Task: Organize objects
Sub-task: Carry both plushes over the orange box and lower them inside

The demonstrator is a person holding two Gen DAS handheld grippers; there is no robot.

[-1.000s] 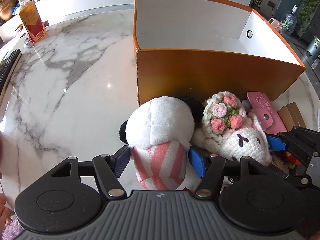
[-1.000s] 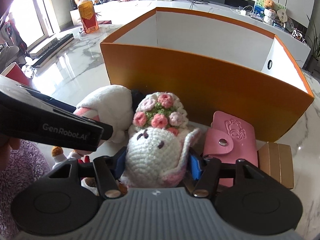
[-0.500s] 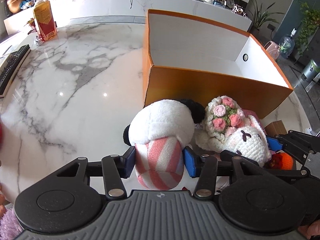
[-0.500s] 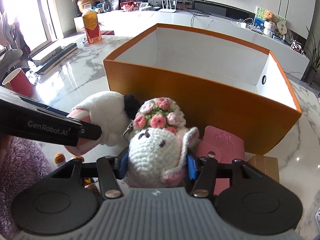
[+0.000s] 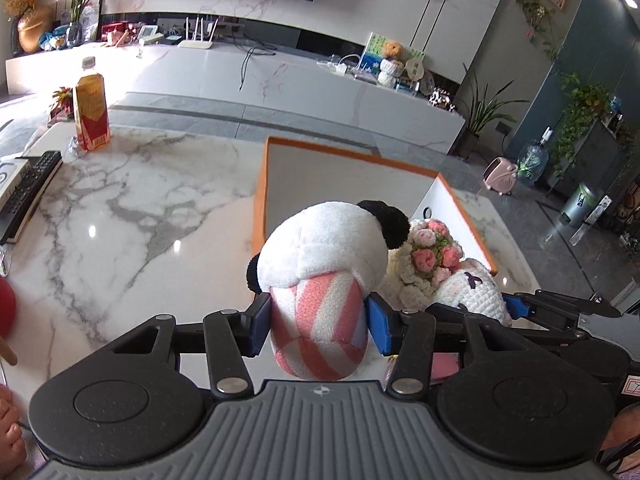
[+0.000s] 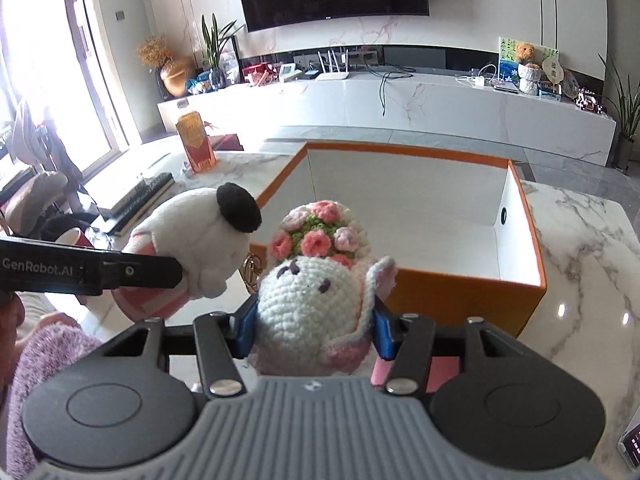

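In the left wrist view, the left gripper (image 5: 318, 322) is pinching a striped panda plush (image 5: 324, 276) in its jaws above the tabletop (image 5: 120, 216), near the orange box (image 5: 260, 200).

In the right wrist view, the right gripper (image 6: 310, 330) is clamping a crocheted bunny (image 6: 312, 296); the box is sitting empty, so both drops are pending.

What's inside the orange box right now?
The orange box shows only bare white walls and floor, with a small round hole in its right wall. The near left corner of the floor is hidden behind the crocheted doll and panda plush, so that part cannot be checked.
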